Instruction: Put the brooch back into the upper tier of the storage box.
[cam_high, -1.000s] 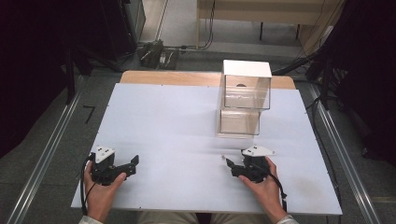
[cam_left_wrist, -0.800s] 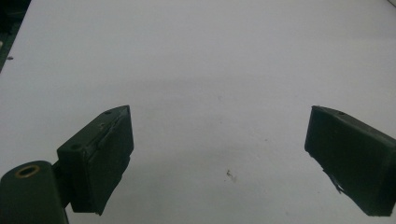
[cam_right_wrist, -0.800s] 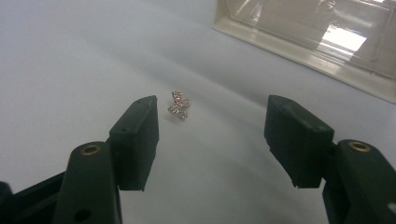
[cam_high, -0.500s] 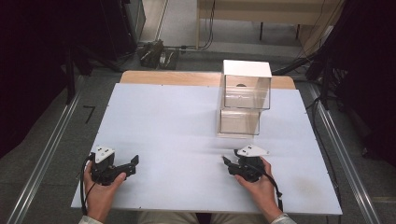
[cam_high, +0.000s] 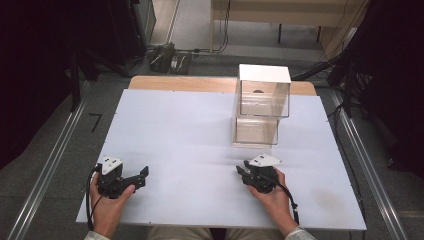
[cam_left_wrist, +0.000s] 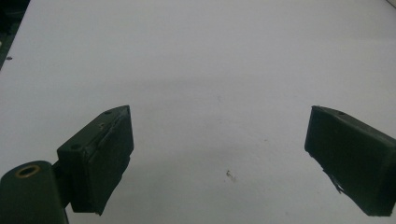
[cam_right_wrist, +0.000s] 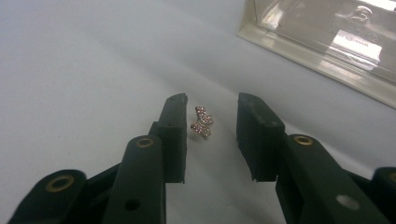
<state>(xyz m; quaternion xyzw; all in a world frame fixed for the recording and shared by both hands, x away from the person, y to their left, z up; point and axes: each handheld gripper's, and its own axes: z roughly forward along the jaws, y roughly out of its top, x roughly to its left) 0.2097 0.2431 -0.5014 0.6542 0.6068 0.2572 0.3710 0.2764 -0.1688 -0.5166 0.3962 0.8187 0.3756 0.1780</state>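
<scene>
We are closing our right claw (cam_right_wrist: 208, 119) around a small bow-shaped jewel (cam_right_wrist: 201, 121) lying on the white table (cam_high: 190, 130), centre of the right gripper view, nearer the left jaw, untouched; our left claw (cam_left_wrist: 219, 154) is resting spread, empty.

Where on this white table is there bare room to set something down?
The white table is bare between the left gripper and right gripper, and along its far left up to the clear stacked boxes. It is crowded at the right gripper, where a small jewelled bow lies.
</scene>
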